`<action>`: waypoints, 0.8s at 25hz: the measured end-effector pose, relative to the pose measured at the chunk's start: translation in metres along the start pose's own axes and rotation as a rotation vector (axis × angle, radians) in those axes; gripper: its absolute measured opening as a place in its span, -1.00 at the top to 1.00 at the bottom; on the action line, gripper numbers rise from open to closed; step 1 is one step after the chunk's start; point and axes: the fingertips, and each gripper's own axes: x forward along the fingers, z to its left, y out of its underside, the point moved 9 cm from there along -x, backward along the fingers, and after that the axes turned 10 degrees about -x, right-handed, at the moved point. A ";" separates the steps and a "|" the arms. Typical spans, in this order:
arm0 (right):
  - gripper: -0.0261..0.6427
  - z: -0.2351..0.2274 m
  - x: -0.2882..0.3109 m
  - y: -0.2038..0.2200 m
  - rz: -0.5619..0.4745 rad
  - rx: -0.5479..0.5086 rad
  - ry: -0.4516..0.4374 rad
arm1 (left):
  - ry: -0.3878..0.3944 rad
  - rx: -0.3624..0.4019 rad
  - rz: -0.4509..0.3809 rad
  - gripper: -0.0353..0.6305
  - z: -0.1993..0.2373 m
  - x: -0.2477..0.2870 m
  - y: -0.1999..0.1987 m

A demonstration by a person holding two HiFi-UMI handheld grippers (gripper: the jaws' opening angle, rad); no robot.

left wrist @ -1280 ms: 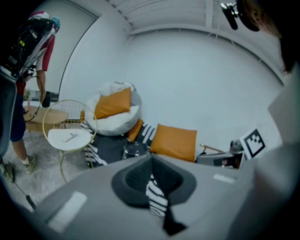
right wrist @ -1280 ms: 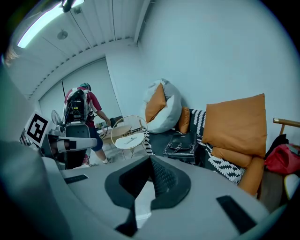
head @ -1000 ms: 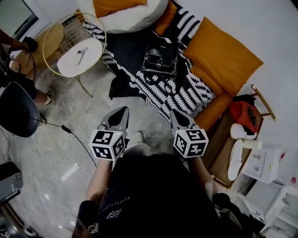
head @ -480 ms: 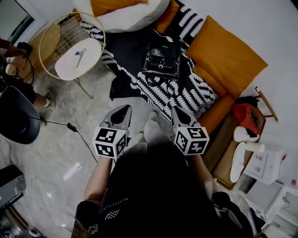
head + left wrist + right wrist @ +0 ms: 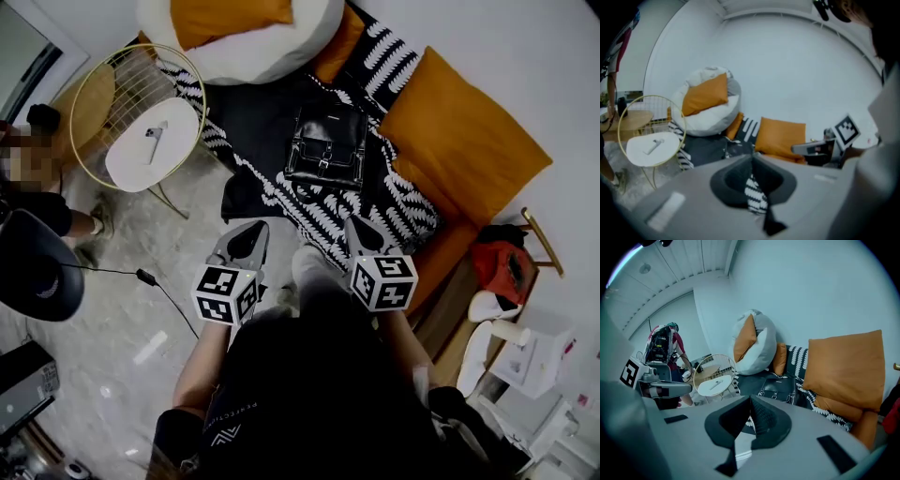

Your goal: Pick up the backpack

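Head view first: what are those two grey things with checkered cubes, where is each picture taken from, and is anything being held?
There is no robot here. A person holds a hand-held gripper in each hand. The head view comes from a camera on the person's head looking down, so it shows the left gripper and the right gripper, each carrying a cube with square markers. The other two pictures come from cameras that ride on the grippers and look along their jaws. Both grippers are shut and hold nothing. Ahead of them a black backpack lies on a black-and-white patterned throw. In the head view an orange cushion sits to its right and a white round table to its left. Neither gripper touches the backpack.
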 end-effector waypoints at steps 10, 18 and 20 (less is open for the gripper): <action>0.81 -0.073 0.066 -0.028 0.061 0.063 0.020 | -0.025 -0.011 0.104 0.66 0.034 0.096 -0.032; 0.62 -0.122 0.120 -0.040 0.105 0.077 0.021 | -0.038 -0.020 0.193 0.44 0.052 0.167 -0.048; 0.60 -0.134 0.133 -0.040 0.118 0.085 0.030 | -0.046 -0.017 0.215 0.41 0.057 0.185 -0.050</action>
